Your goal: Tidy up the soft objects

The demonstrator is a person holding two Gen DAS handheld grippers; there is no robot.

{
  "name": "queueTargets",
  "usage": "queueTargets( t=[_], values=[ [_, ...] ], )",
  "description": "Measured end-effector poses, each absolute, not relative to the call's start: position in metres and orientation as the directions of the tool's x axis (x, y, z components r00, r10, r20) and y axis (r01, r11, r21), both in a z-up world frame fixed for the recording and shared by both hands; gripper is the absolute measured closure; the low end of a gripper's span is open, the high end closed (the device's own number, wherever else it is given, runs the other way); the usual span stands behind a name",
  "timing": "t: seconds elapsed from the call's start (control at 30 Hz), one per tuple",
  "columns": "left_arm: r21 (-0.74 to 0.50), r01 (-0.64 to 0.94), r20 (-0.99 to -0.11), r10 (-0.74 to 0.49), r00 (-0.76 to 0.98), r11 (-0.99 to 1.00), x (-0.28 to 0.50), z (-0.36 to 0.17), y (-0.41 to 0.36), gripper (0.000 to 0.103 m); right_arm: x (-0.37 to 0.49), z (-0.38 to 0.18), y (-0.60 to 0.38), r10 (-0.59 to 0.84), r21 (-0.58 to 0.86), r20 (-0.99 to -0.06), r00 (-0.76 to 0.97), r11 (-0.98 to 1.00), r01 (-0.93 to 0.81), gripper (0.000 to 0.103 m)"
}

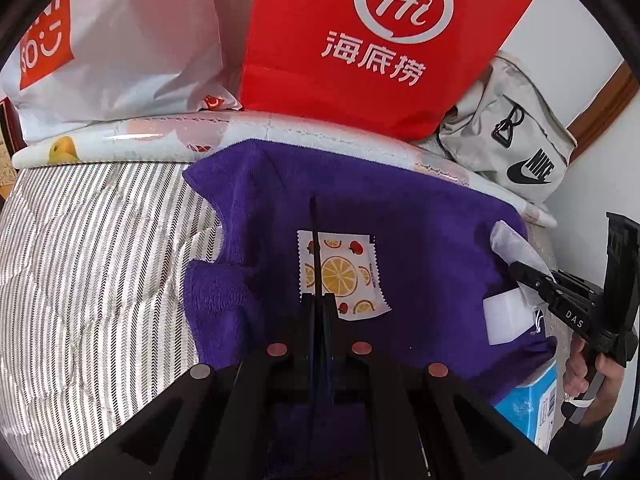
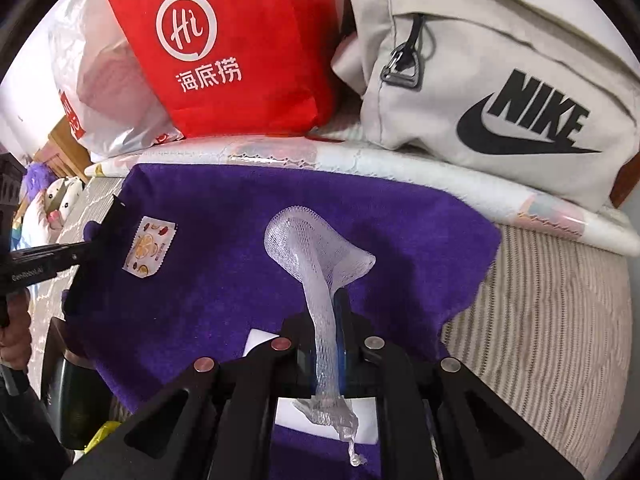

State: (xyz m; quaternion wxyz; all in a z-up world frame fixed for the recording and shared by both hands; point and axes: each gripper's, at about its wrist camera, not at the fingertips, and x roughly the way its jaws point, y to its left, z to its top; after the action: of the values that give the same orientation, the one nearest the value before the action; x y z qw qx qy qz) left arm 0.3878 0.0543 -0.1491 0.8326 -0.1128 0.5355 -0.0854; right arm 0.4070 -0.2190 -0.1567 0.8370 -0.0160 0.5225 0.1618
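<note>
Even, soft daylight, fairly bright; no hard shadows. Strong fisheye bending, dark vignette at corners. Glare on plastic wrap (image 1: pixel 132 136). Slight softness at rims; towel (image 2: pixel 224 248) centre sharp, colours saturated.

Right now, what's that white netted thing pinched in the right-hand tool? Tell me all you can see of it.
The mesh sleeve looks like white, translucent foam netting, soft and stretchy. Its far end flares into an open, rounded mouth above the purple towel; its middle is squeezed to a narrow neck between the shut fingers of the right gripper. The crumpled tail trails back over a white block under the gripper.
</note>
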Motion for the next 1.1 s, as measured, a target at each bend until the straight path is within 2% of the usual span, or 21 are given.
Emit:
queueTargets(
  t=[0.1, 0.17, 0.23, 0.27, 0.3, 0.33, 0.43, 0.47, 0.5, 0.53, 0.57, 0.83, 1.1],
  values=[
    [-0.283, 0.018, -0.878, -0.267, 0.396, 0.959, 0.389, -0.154, 0.054, 0.099, 0.409, -0.161, -0.217, 0.247, 0.137, -0.887, 0.389, 0.947, -0.290, 0.094],
    [-0.278, 0.019, -0.882, -0.263, 0.391, 0.960, 0.391, -0.157, 0.054, 0.099, 0.411, -0.162, -0.218, 0.250, 0.145, -0.890, 0.382, 0.948, -0.282, 0.087],
    [-0.271, 0.018, -0.888, -0.257, 0.380, 0.962, 0.393, -0.160, 0.053, 0.099, 0.412, -0.162, -0.219, 0.256, 0.153, -0.888, 0.383, 0.948, -0.278, 0.066],
    [-0.267, 0.019, -0.889, -0.254, 0.381, 0.964, 0.393, -0.160, 0.053, 0.099, 0.412, -0.160, -0.220, 0.256, 0.152, -0.884, 0.392, 0.949, -0.276, 0.061],
    [-0.259, 0.020, -0.891, -0.247, 0.381, 0.966, 0.393, -0.161, 0.052, 0.099, 0.411, -0.159, -0.221, 0.252, 0.146, -0.881, 0.400, 0.950, -0.278, 0.052],
    [-0.254, 0.019, -0.893, -0.242, 0.379, 0.967, 0.393, -0.161, 0.051, 0.099, 0.410, -0.157, -0.221, 0.249, 0.139, -0.878, 0.409, 0.950, -0.281, 0.047],
    [-0.247, 0.016, -0.897, -0.235, 0.375, 0.969, 0.392, -0.163, 0.051, 0.098, 0.408, -0.152, -0.220, 0.245, 0.125, -0.871, 0.426, 0.949, -0.291, 0.042],
    [-0.253, 0.016, -0.896, -0.241, 0.373, 0.967, 0.392, -0.163, 0.051, 0.096, 0.407, -0.151, -0.219, 0.243, 0.120, -0.870, 0.429, 0.948, -0.294, 0.040],
    [-0.257, 0.015, -0.896, -0.244, 0.371, 0.966, 0.392, -0.163, 0.051, 0.088, 0.406, -0.150, -0.218, 0.243, 0.117, -0.867, 0.435, 0.948, -0.296, 0.039],
    [-0.262, 0.013, -0.894, -0.248, 0.372, 0.965, 0.391, -0.162, 0.052, 0.076, 0.405, -0.148, -0.218, 0.242, 0.113, -0.864, 0.442, 0.948, -0.298, 0.039],
    [-0.269, 0.016, -0.889, -0.254, 0.381, 0.963, 0.390, -0.160, 0.053, 0.071, 0.403, -0.145, -0.217, 0.239, 0.107, -0.862, 0.448, 0.948, -0.299, 0.038],
    [-0.237, 0.020, -0.881, -0.223, 0.418, 0.971, 0.372, -0.140, 0.056, 0.069, 0.380, -0.118, -0.213, 0.241, 0.091, -0.834, 0.496, 0.947, -0.307, 0.038],
    [-0.224, 0.013, -0.871, -0.206, 0.446, 0.975, 0.331, -0.121, 0.068, 0.069, 0.318, -0.091, -0.203, 0.298, 0.110, -0.796, 0.527, 0.927, -0.358, 0.038]
  ],
)
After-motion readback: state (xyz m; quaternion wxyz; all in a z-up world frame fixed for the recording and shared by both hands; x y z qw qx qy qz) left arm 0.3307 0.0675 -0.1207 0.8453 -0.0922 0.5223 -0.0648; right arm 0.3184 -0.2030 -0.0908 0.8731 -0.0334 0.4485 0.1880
